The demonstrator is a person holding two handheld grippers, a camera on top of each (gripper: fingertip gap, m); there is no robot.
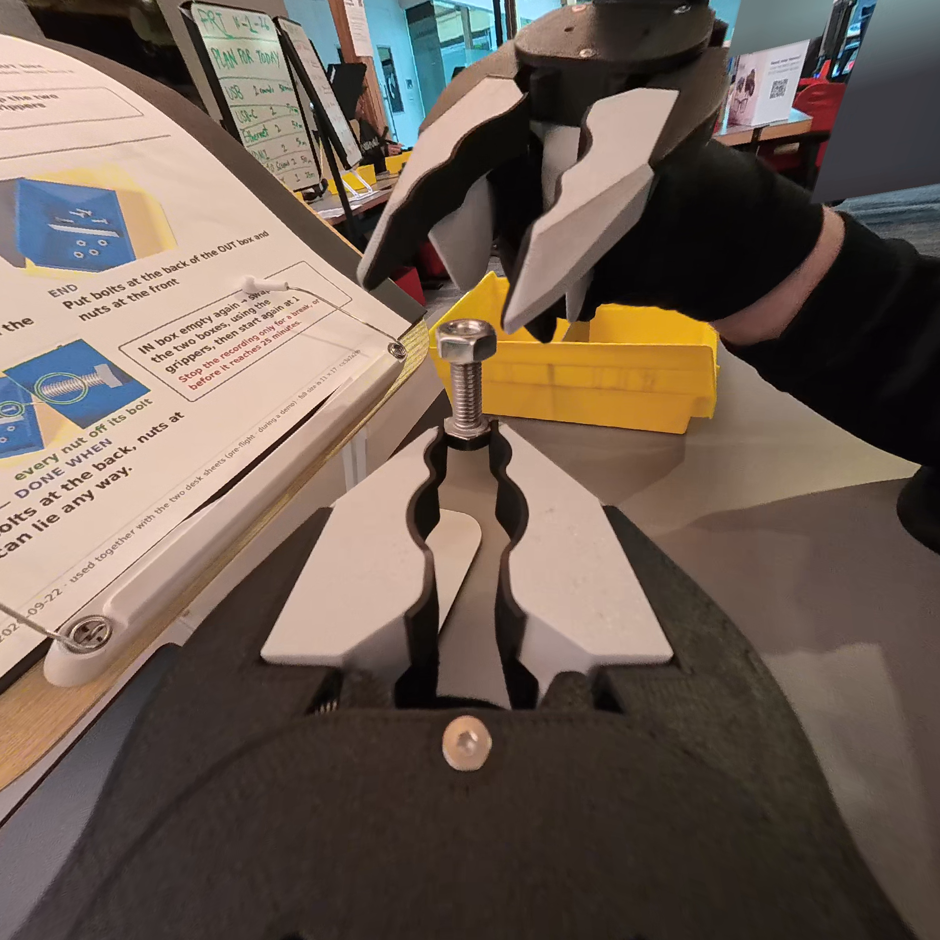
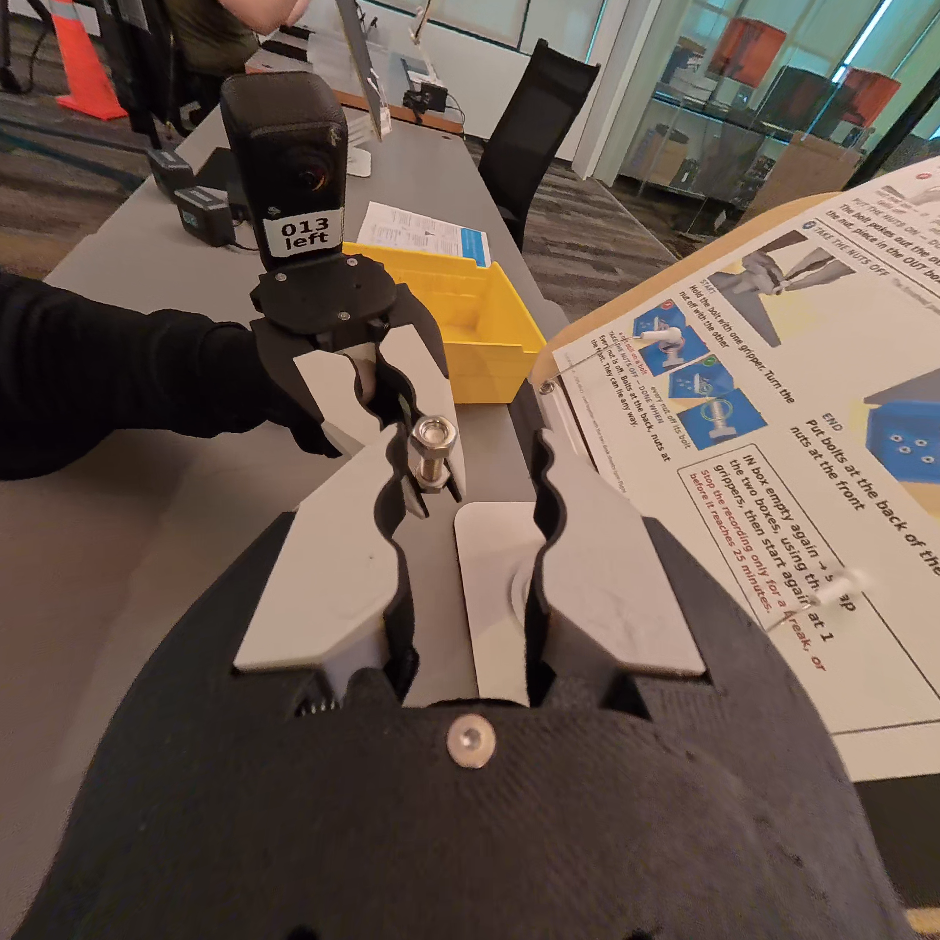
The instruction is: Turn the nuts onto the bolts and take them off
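So we've got a plain grey bench (image 2: 152,534) in an open office-type room: patterned carpet, glass walls at the back, an orange traffic cone (image 2: 84,61) way behind the yellow bin (image 2: 488,325). That bin sits on the bench just behind the bolt (image 1: 465,391), and a slanted instruction board (image 1: 152,285) stands right next to it.

One bolt, one nut (image 1: 467,340), one bin in each view, two grippers. The left gripper (image 1: 467,438) is clamped tight on the bolt's head, holding it upright with the threads pointing up; the nut sits at the very top end of the threads. The right gripper (image 2: 465,447) hangs spread wide just above the nut, not touching it.

Only the left wrist view catches the whiteboards (image 1: 244,96) behind the board. Only the right wrist view gets the black chair (image 2: 534,127), the papers (image 2: 422,234) behind the bin, and the camera (image 2: 290,163) mounted on the left gripper.
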